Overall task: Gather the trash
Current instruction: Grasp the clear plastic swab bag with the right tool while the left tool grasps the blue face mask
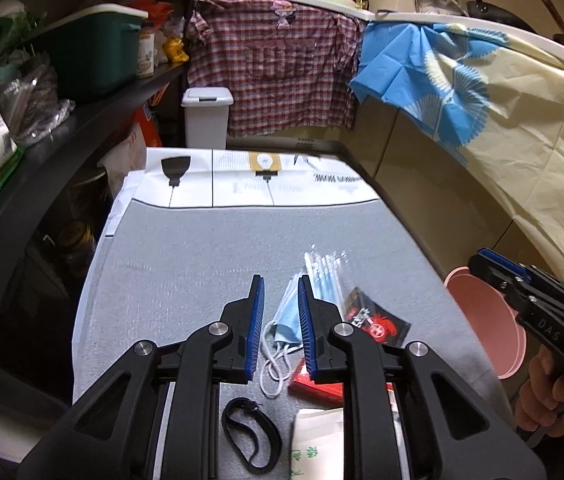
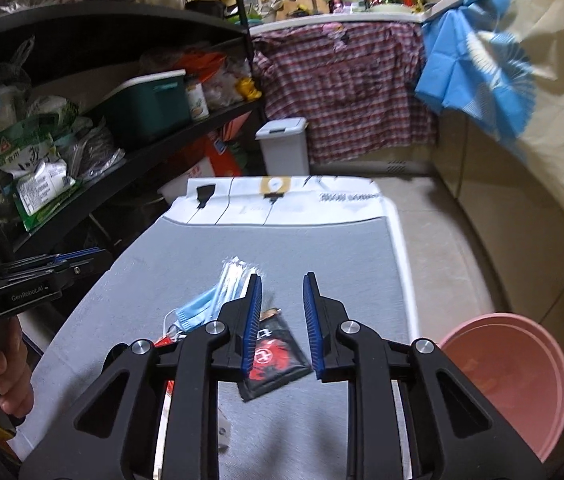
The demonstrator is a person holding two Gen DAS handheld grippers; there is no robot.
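Trash lies on a grey mat (image 1: 185, 264). A blue face mask (image 1: 284, 322) with white loops lies under my open left gripper (image 1: 280, 286). Beside it are a clear packet of white sticks (image 1: 324, 270), a black-and-red sachet (image 1: 374, 324), a red packet (image 1: 314, 386), a black band (image 1: 247, 434) and a white paper bag (image 1: 318, 440). My right gripper (image 2: 282, 284) is open and empty, above the black-and-red sachet (image 2: 273, 360). The mask (image 2: 195, 310) and stick packet (image 2: 233, 274) lie to its left. A pink basin (image 2: 510, 372) stands right of the mat.
A white lidded bin (image 1: 206, 118) stands beyond the mat. Black shelves (image 1: 81, 116) loaded with bags and a green box (image 1: 93, 48) run along the left. A cloth-draped counter (image 1: 502, 112) runs along the right, with the pink basin (image 1: 482, 320) below it.
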